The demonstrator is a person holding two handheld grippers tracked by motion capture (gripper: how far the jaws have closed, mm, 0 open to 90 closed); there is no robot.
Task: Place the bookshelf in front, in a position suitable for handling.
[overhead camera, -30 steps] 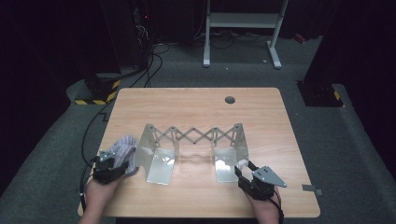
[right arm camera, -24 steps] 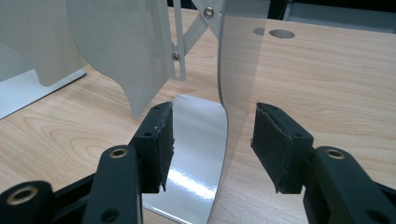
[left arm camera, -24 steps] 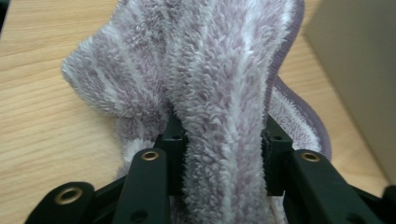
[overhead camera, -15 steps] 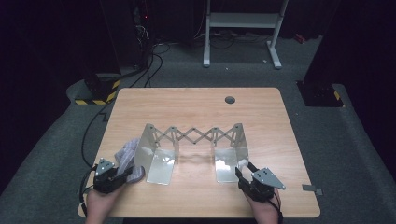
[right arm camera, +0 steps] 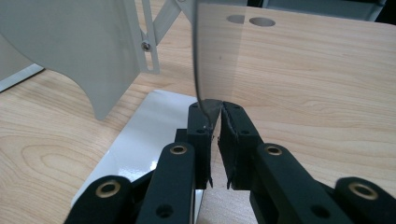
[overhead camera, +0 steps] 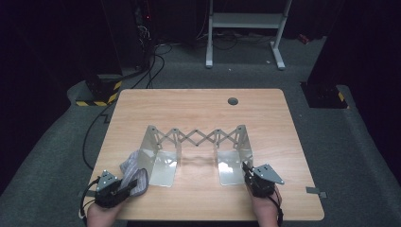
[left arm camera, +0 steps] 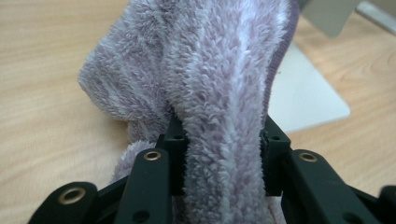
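Wooden tabletop (overhead camera: 198, 113), seen from above, with a round cable hole (overhead camera: 232, 101) near its far edge. At centre stands a folding metal rack (overhead camera: 196, 139): two upright end plates joined by a scissor lattice, each with a flat base plate lying toward the person.

Lilac fleece cloth (overhead camera: 134, 169): bunched at the near left, just beside the rack's left base plate and partly on the tabletop. In the left gripper view the cloth (left arm camera: 210, 93) rises between the jaws as a thick fold.

Left gripper (overhead camera: 124, 187): clenched on the cloth, both pads pressed into the pile.

Right gripper (overhead camera: 247, 171): at the near right end of the rack. Its jaws have just been closing; in the right gripper view the right gripper (right arm camera: 215, 123) pinches the lower corner of the right upright plate (right arm camera: 219, 56), the thin metal edge running between the pads.
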